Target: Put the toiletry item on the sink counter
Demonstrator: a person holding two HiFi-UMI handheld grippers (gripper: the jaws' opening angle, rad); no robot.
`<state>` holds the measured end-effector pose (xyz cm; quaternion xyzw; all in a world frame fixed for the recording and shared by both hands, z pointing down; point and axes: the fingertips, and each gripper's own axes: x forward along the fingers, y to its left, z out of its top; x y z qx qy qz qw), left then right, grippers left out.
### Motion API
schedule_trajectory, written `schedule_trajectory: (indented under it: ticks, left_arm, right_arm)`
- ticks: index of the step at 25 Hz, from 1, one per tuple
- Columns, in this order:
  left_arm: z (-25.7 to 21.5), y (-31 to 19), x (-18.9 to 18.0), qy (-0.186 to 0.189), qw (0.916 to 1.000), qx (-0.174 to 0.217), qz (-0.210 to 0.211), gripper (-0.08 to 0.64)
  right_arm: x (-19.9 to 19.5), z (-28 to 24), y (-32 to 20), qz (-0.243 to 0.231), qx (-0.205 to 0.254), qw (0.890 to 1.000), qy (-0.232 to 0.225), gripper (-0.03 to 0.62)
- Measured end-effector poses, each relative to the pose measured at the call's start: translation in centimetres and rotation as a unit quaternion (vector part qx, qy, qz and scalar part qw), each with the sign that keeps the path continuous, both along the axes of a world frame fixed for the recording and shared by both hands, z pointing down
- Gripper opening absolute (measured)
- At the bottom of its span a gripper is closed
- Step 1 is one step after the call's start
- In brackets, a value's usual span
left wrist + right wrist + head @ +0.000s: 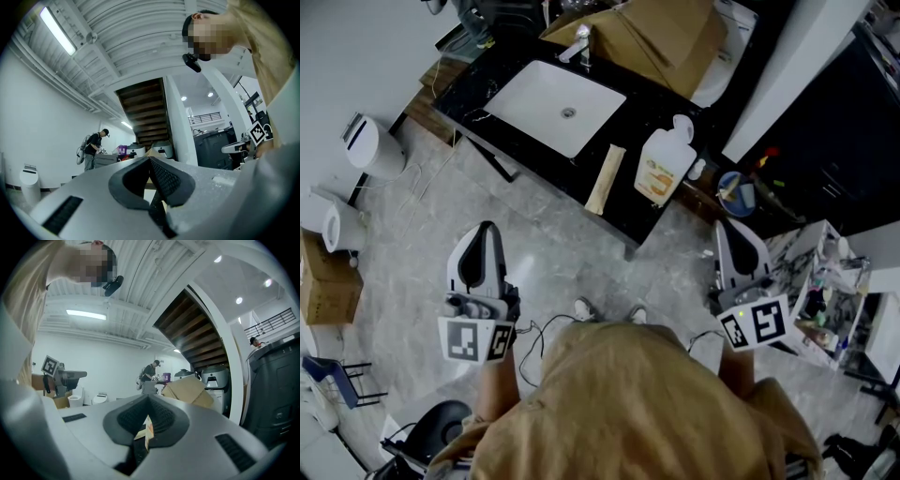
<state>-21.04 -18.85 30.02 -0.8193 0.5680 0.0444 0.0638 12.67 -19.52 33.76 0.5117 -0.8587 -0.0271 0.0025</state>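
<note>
Judging risk: white plastic bottle with orange label (666, 164) sits close to front edge of black table (483, 89), beside white sink basin (539, 98); careless forward swing could knock it off. Left hand-held gripper (485, 230) and right hand-held gripper (733, 228) both fully closed, empty, well short of table. Bottle ahead, nearer right one.

Counter (492, 67) — basin (555, 105) left, long pack (606, 178) mid, bottle (666, 164) rt.
</note>
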Motion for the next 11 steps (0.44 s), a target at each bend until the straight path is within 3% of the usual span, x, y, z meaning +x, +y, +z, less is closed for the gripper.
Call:
schedule_trajectory:
  ticks: [11]
  left_arm:
    - [0.2, -0.5, -1.1, 0.001, 1.0000, -0.002, -0.008, 0.005]
  right_arm:
    - [-1.3, -0.1, -1.2, -0.008, 0.005, 1.000, -0.001, 0.002]
